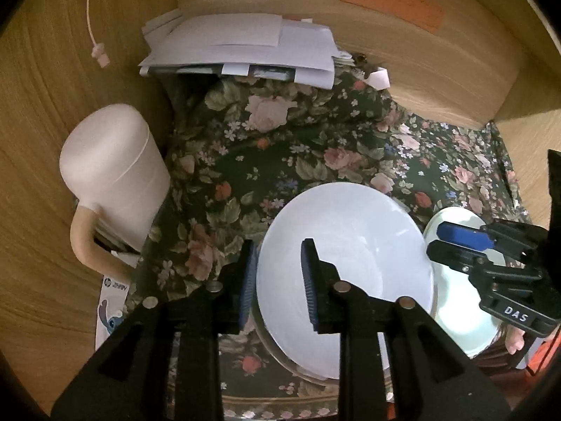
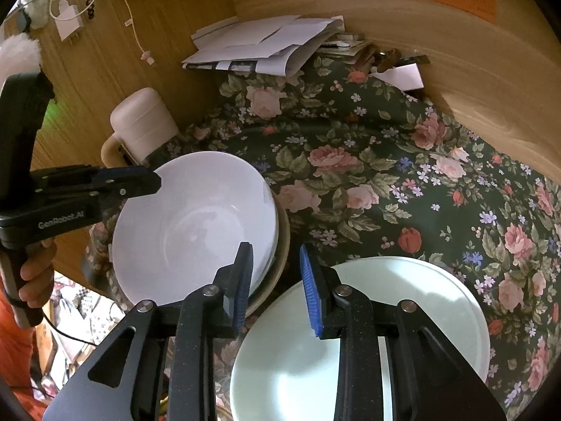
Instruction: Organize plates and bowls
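Two close wrist views angled down, left and right, sharing white bowl (image 1: 345, 273), plate (image 2: 361, 336), floral cloth (image 1: 280, 147)

L gripper (image 1: 278, 282) + R gripper (image 2: 277, 286): both angled down, side by side, jaws slightly apart, nothing clamped.

Flowered cloth on a wooden-walled surface, with dishes, papers and a jug.

A dark tablecloth (image 2: 368, 182) printed with pink roses and small blue flowers covers the surface, rumpled toward the back, and wooden walls (image 1: 438, 66) close it in at the back and left. On the cloth a white bowl (image 2: 196, 224) sits on top of other dishes, with a pale green plate (image 2: 385, 315) just beside it. A heap of white papers (image 1: 242, 45) lies at the back edge against the wall. A cream jug (image 1: 112, 172) with a handle stands at the left, near the bowl.
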Demonstrator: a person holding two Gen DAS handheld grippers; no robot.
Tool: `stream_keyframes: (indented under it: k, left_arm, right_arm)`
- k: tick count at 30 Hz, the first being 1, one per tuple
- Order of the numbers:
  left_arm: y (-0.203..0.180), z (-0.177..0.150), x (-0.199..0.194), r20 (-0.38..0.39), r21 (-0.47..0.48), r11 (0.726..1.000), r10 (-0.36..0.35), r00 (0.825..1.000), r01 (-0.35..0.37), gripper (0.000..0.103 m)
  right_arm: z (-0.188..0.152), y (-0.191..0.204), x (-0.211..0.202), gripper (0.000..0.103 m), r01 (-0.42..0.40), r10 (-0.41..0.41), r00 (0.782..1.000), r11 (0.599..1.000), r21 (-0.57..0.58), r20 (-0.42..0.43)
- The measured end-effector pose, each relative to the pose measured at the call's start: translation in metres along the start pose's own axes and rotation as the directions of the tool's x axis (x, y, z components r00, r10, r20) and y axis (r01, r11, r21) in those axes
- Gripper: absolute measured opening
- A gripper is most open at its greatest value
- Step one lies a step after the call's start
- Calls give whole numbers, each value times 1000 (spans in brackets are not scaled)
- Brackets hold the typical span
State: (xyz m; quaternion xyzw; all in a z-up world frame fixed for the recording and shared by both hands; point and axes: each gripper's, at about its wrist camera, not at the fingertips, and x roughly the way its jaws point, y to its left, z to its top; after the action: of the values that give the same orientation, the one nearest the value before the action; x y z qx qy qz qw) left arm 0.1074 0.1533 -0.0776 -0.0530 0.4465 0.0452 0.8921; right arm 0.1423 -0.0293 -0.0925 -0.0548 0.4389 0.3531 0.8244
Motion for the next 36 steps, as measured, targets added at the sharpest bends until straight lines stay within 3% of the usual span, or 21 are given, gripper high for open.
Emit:
stream_keyframes:
  k: [7, 9, 14, 30, 34, 36]
  left_arm:
    - [13, -16, 6, -3, -29, 999, 18, 1000, -18, 39]
    - [14, -23, 8, -3, -24, 1000, 9, 1000, -9, 51]
    - [16, -37, 19, -47, -52, 998, -24, 999, 21, 51]
    - [16, -48, 33, -37, -84, 991, -105, 994, 101, 53]
    - [19, -50, 33, -28, -105, 987, -126, 992, 122, 50]
    - [19, -52, 31, -23, -115, 984, -137, 990, 133, 43]
  right_arm:
    - [-1, -3, 5, 44, 3, -3, 1000, 1000, -10, -14]
    - [-1, -3, 9, 44, -1, 1, 1000, 1000, -15, -28]
    - [-4, -3, 21, 44, -17, 16, 998, 1000, -21, -62]
    - [1, 10, 48, 43, -59, 59, 989, 998, 6, -135]
    - [0, 12, 49, 41, -40, 40, 992, 999, 7, -122]
    - [-2, 15, 49, 40, -26, 24, 993, 1000, -10, -112]
